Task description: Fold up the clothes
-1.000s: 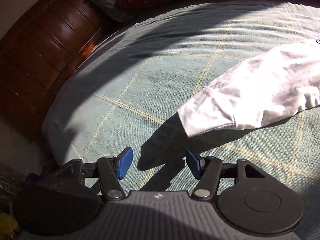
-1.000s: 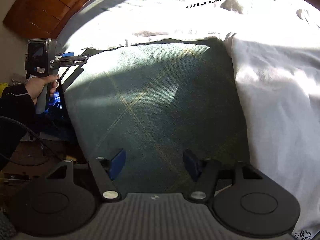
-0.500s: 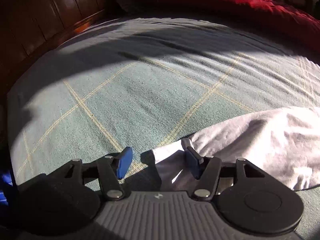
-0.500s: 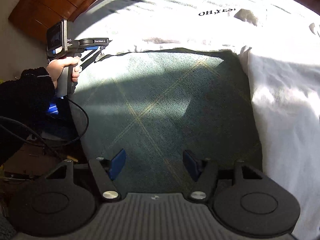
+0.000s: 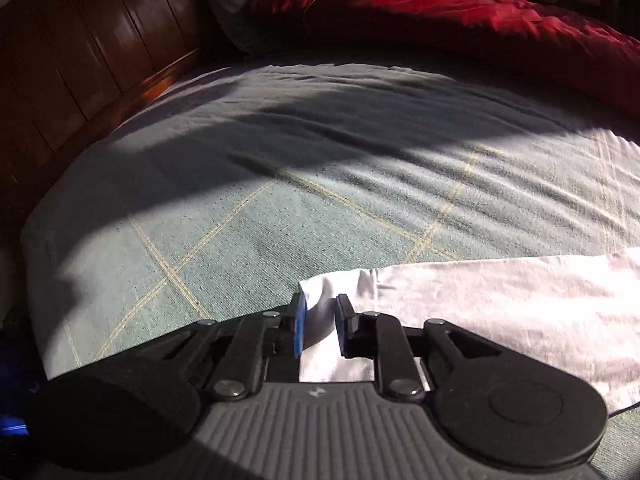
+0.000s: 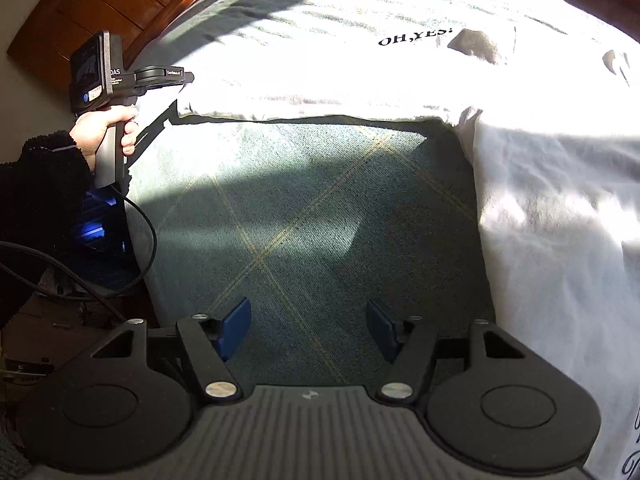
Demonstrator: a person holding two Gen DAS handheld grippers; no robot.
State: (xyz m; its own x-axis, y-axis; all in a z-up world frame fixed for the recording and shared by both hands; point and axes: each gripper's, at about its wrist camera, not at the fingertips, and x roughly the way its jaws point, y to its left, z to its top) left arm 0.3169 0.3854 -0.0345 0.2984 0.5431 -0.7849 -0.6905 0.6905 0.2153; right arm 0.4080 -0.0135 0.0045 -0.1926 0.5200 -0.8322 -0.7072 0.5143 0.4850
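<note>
A white long-sleeved shirt (image 6: 560, 220) lies spread on the green checked bedspread (image 5: 240, 220), with black lettering "OH,YES:" (image 6: 416, 38) on it. Its sleeve (image 5: 500, 300) stretches across the bed in bright sun. My left gripper (image 5: 320, 328) is shut on the sleeve's cuff, white cloth filling the narrow gap between the blue pads. In the right wrist view the left gripper (image 6: 186, 78) shows at the sleeve's end, held by a hand (image 6: 104, 128). My right gripper (image 6: 308, 328) stands open over bare bedspread, left of the shirt's body, touching nothing.
A red quilt (image 5: 460, 12) and a grey pillow (image 5: 228, 0) lie at the head of the bed. A dark wooden headboard (image 5: 80, 48) runs along the left. A black cable (image 6: 132, 240) hangs past the bed's left edge (image 6: 148, 280).
My left gripper moved onto the sleeve's cuff and its fingers closed on it. My right gripper stayed open over the bedspread and shifted only slightly.
</note>
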